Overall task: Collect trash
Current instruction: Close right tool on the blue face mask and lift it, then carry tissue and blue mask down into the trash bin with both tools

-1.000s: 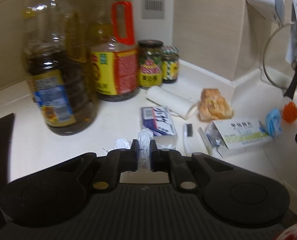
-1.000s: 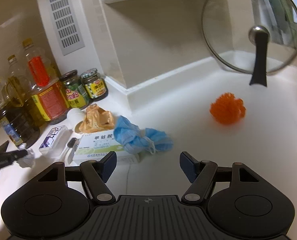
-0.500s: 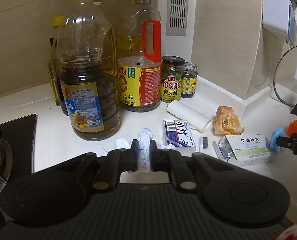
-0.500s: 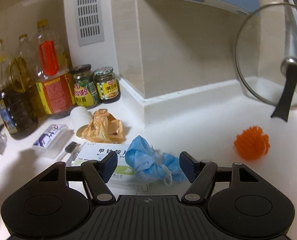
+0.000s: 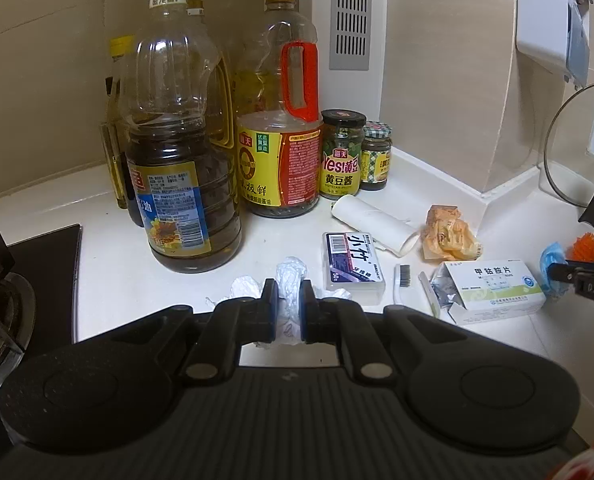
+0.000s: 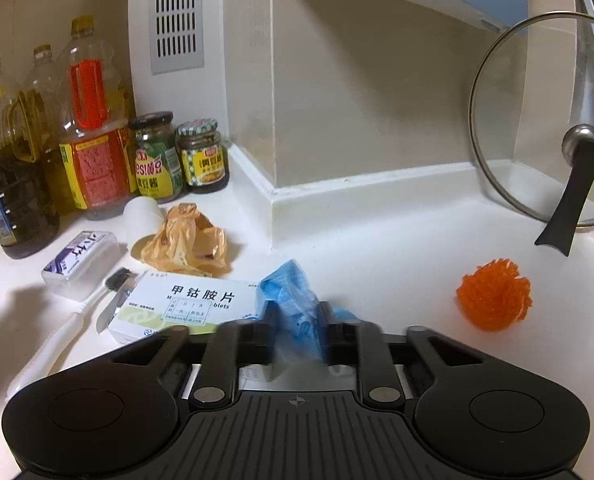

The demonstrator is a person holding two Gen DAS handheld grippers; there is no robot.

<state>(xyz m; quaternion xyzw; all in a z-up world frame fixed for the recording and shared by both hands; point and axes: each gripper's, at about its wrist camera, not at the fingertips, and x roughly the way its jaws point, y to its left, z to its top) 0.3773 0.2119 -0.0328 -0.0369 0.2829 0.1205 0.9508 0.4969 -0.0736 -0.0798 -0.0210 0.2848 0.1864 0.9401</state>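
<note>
Now the left gripper (image 5: 285, 306) is pinching a white wad (image 5: 291, 280) between fully closed jaws, near the bench's (image 5: 97, 208) front edge, beside the stove (image 5: 1, 280). The right gripper (image 6: 299, 334) is clamping down on a blue mask (image 6: 293, 300), its jaws pressing into the crumpled fabric, just beside the pill box (image 6: 185, 300). An orange bag (image 6: 185, 244) is lying further back by the wall corner, and an orange scrubber (image 6: 493, 300) is sitting apart to the right.

Black ribbed left claw (image 5: 284, 308) with 2 silver pivot screws.
</note>
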